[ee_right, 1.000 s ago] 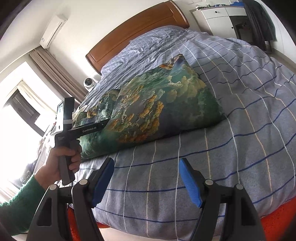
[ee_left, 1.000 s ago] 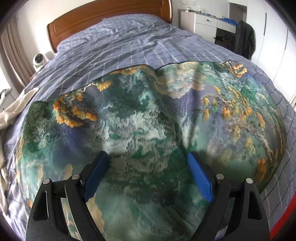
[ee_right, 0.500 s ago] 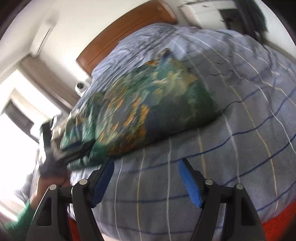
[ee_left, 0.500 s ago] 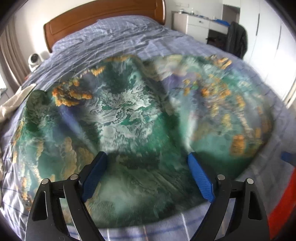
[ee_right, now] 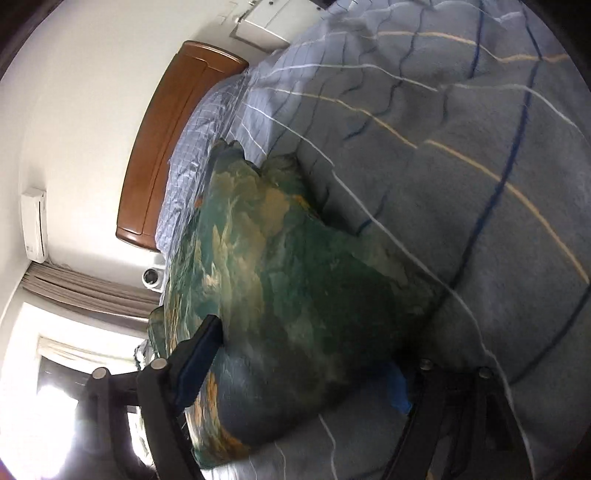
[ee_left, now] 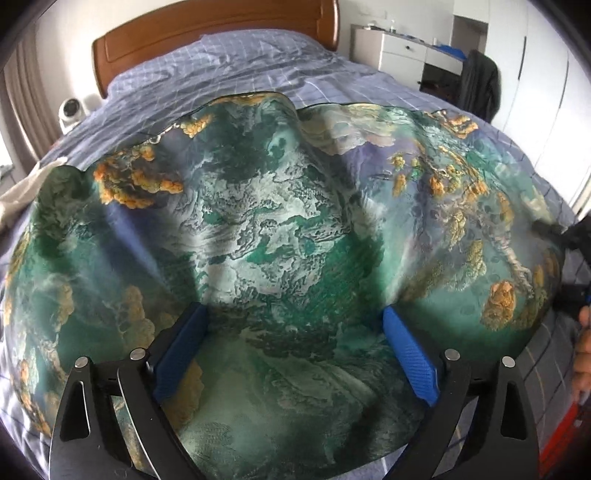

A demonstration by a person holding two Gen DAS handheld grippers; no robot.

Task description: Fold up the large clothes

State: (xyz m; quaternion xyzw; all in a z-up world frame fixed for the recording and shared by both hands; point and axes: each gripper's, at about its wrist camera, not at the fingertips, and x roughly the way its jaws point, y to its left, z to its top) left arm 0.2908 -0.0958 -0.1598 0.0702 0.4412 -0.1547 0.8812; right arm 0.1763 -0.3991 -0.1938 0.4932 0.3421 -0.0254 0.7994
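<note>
— So, where does the garment point(ee_left: 280, 236) lie from where you stand?

— Spread on the bed point(ee_left: 236, 70), its far edge toward the wooden headboard point(ee_left: 207, 33) and its near edge by the foot. It is a green fabric printed with orange and white patches, with a checked blue cover under it.

— And your left hand-held gripper point(ee_left: 295, 325)?

— You hold it over the near part of the garment. Its jaws are opening and stand wide apart, one blue pad point(ee_left: 181, 354) on each side, with printed cloth seen between them. No pad presses on the cloth.

— Your right hand-held gripper point(ee_right: 295, 354)?

— It is rolled onto its side at the garment's corner farthest from the white fan point(ee_right: 151, 277), which sits beside the headboard. Its jaws are closing with the corner of the fabric between them. One pad lies above the cloth and the other is half hidden beneath it. Whether they already pinch it, you cannot tell from that blurred view.

— Anything else near?

— Your fingers point(ee_left: 583, 354) show at the garment's right edge in the left view.
</note>
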